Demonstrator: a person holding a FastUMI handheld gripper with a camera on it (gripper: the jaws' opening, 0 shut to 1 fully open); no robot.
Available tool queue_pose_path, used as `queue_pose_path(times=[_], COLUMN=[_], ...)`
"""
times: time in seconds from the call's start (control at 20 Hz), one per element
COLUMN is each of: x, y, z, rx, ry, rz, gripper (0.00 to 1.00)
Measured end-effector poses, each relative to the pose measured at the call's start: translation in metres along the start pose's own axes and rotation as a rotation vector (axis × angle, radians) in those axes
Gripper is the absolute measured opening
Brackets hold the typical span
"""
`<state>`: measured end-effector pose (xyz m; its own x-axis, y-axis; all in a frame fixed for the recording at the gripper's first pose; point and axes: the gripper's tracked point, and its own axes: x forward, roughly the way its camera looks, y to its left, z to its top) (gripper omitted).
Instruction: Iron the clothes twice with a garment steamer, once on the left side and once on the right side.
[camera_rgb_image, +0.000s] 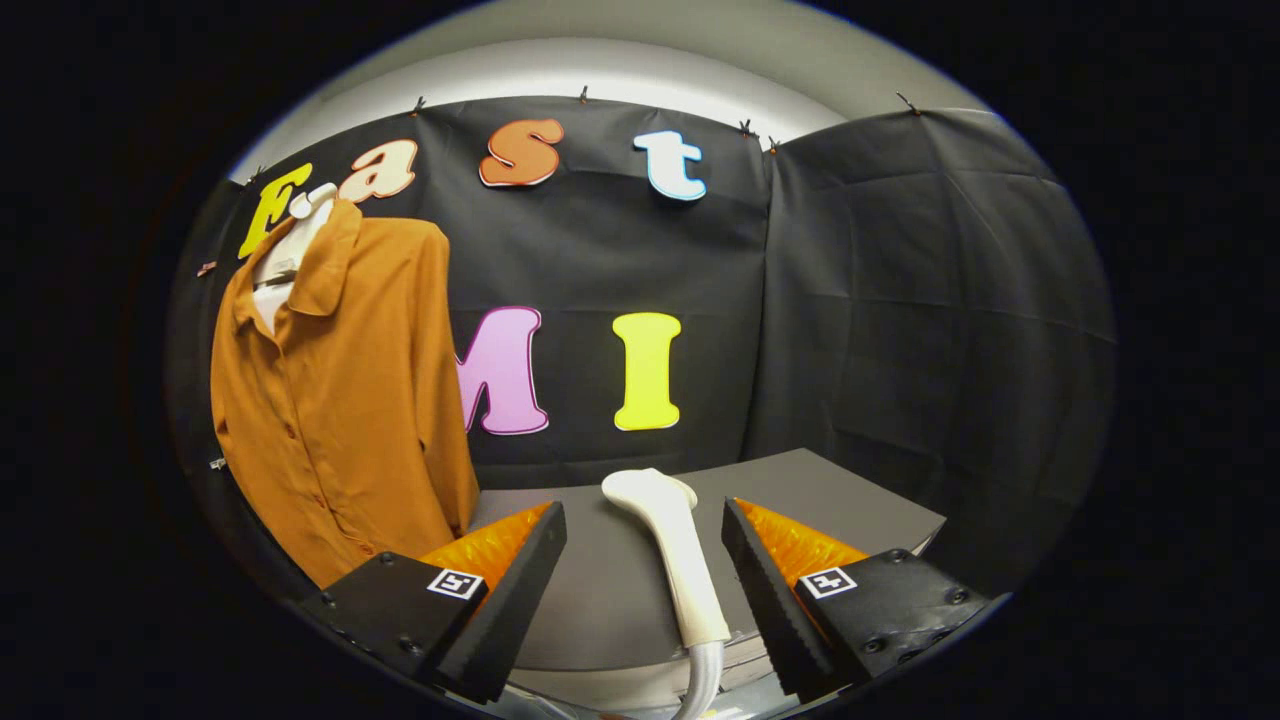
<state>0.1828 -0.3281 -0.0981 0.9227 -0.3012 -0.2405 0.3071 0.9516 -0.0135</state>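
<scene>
An orange button-up shirt (345, 400) hangs on a white mannequin form (290, 250), to the left of and beyond my left finger. A white garment steamer (670, 540) lies on the grey table, its head pointing away and its handle and hose (700, 680) running back toward me. It sits between my two fingers, nearer the right one. My gripper (645, 525) is open, with its black serrated fingers (520, 590) spread wide on either side of the steamer and not touching it.
The grey table (850, 510) stretches ahead and to the right, with its right edge falling off just past my right finger. Black cloth walls close in the booth behind and to the right.
</scene>
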Motion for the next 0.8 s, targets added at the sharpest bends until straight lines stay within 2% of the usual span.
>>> queue_pose_path(times=[0.45,0.8], x=[0.079,0.101], y=[-0.016,-0.027], z=[-0.066,-0.102], rx=[-0.026,-0.022], ry=[0.246,0.407], rz=[0.030,0.006], gripper=[0.98,0.99])
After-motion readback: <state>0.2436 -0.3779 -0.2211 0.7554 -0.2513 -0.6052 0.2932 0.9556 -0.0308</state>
